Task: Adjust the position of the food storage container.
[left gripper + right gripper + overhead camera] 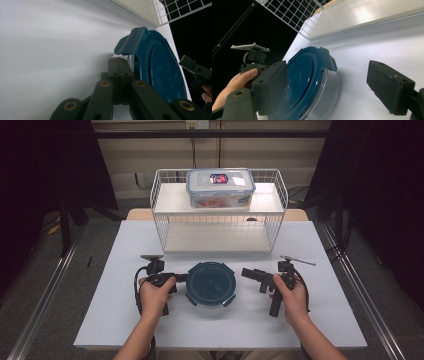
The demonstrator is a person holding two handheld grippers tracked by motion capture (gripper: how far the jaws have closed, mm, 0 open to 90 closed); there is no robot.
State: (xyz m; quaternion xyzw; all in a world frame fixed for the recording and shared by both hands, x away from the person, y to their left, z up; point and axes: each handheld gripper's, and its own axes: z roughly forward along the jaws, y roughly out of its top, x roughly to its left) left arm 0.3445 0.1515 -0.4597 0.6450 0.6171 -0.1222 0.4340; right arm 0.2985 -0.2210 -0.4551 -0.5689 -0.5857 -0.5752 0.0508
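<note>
A round container (211, 285) with a blue lid sat on the table (115, 265), near its front edge, between the two grippers. The left gripper (181, 278) was at the container's left rim, its jaws pressed together with nothing between them; the left gripper view placed the tips just beside a raised latch (130, 41), though contact could not be confirmed from that angle. The right gripper (246, 272) stood just off the right rim, jaws spread wide and holding nothing.

Judged progress: early. The lid remained seated, and the container was neither gripped nor lifted. The latches appeared to be the work in hand; at least one stood flipped up.

Behind stood a wire rack (218, 212) with two shelves; a lidded rectangular box (220, 187) occupied the top one. The lower shelf was bare. Nothing lay between the container and the rack.
</note>
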